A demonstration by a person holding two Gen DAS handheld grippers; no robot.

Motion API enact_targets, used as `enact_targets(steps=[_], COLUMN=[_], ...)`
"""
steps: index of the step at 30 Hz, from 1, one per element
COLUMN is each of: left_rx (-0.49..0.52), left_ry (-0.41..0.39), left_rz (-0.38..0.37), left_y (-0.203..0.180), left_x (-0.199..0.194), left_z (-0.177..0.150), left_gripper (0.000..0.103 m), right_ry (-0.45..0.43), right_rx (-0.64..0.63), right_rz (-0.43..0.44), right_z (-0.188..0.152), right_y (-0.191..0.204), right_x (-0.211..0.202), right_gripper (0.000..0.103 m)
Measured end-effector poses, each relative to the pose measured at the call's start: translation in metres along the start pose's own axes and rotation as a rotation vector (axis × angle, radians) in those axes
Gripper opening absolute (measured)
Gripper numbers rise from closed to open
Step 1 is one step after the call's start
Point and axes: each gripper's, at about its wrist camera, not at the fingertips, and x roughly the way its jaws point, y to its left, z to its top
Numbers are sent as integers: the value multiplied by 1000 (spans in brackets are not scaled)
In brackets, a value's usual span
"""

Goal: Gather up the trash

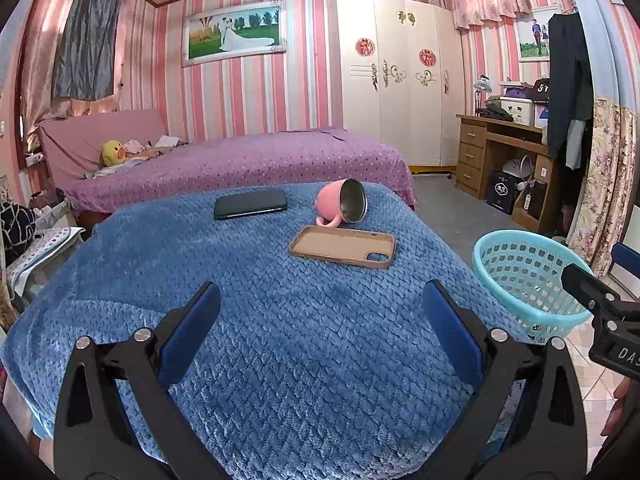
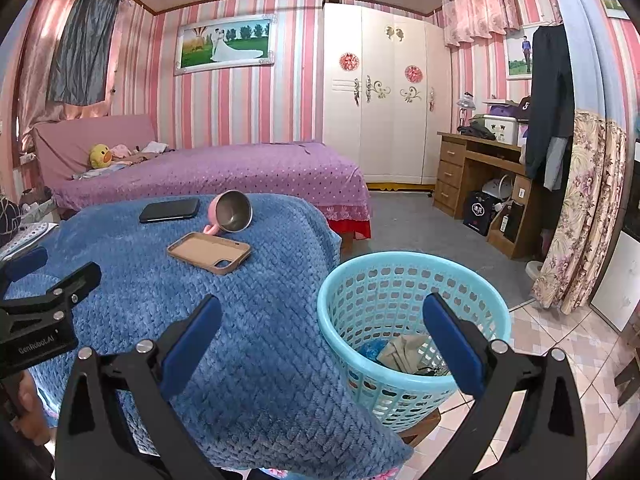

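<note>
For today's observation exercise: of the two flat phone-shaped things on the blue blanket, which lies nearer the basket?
The tan phone case, lying empty and open-side up; the black phone lies farther back.

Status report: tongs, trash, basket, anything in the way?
Both tongs open, empty. Basket holds scraps. Mug, case, phone on blanket. Nothing blocking.

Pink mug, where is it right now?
The pink mug lies tipped on its side at the far end of the blue blanket, just behind the tan phone case and right of the black phone.
</note>
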Motion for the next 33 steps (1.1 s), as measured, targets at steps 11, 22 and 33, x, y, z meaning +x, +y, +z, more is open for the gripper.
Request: enact_targets(steps=[11,22,33], left_rx=[-20,-23,-22], left_ry=[-10,-13,-18], left_rz=[4,10,10], left_y=[9,13,12], left_x=[-4,-3,-3], left_z=[3,4,5], left_gripper=[97,97,97], right_ry=[-22,-32,-31], right_rx=[-12,-18,-21], right_rz=[-3,2,1], right_z=[4,5,7], right_y=[5,10,10], right_x=[-3,-4,-5], right_gripper=[98,98,98])
